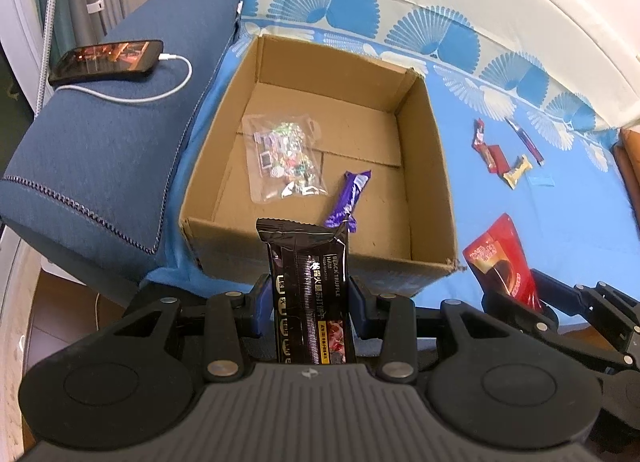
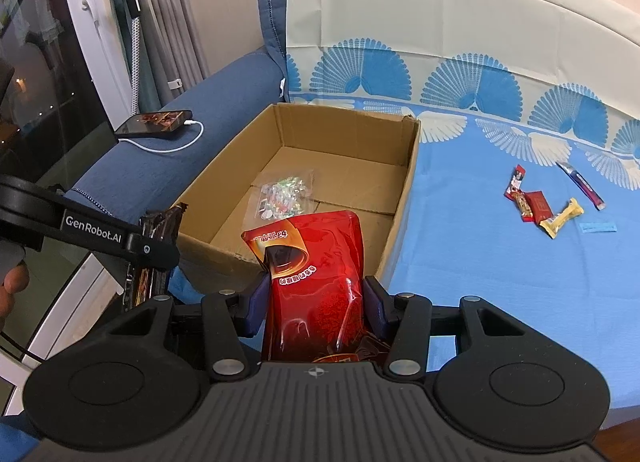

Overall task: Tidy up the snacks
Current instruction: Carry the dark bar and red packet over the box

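An open cardboard box (image 1: 428,166) (image 2: 404,182) sits on a blue patterned sheet. Inside lie a clear bag of candies (image 1: 284,158) (image 2: 282,198) and a purple wrapped bar (image 1: 350,198). My left gripper (image 1: 312,298) is shut on a black snack packet (image 1: 308,282), held upright just before the box's near wall. My right gripper (image 2: 316,302) is shut on a red pouch (image 2: 316,278) (image 1: 500,258) at the box's near right corner. In the right wrist view the left gripper with its black packet (image 2: 154,250) shows at the left.
Small snacks (image 1: 496,158) (image 2: 536,206) and a pen-like tool (image 1: 526,140) (image 2: 584,186) lie on the sheet right of the box. A phone (image 1: 108,60) (image 2: 156,122) on a white cable rests on the blue sofa arm (image 1: 120,150). A person's fingers (image 2: 12,282) show at far left.
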Motion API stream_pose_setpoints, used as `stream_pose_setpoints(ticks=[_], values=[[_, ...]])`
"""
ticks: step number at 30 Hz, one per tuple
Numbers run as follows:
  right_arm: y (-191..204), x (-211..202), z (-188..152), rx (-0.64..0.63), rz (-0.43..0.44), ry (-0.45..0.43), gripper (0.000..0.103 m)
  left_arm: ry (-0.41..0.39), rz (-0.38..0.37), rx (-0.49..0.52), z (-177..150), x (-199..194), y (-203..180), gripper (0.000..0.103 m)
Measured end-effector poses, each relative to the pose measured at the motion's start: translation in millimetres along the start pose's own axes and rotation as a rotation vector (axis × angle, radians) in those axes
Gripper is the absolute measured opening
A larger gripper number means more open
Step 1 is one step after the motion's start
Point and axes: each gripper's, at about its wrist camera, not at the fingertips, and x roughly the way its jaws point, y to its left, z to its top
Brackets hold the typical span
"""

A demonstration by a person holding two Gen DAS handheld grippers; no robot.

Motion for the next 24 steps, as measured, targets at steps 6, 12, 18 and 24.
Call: stream_pose_setpoints(ticks=[6,12,18,24], values=[[-1.2,11.2,11.3,-0.011,0.003,0.0,0.052,-0.022,0.007,-0.004,19.2,4.6,1.1,0.044],[-0.8,32.1,27.1,-0.01,0.016,0.001,0.052,-0.04,0.016,-0.004,43.0,15.8,1.9,0.044],[-4.2,56.8,41.4,0.008,0.031,0.015,0.052,-0.029,0.033,-0.005,64.2,38.4,5.7,0.044],[-9.2,84.4,53.0,0.03,0.038,0.036,0.052,-0.011,0.042,-0.009,83.2,62.9,12.0,0.044]])
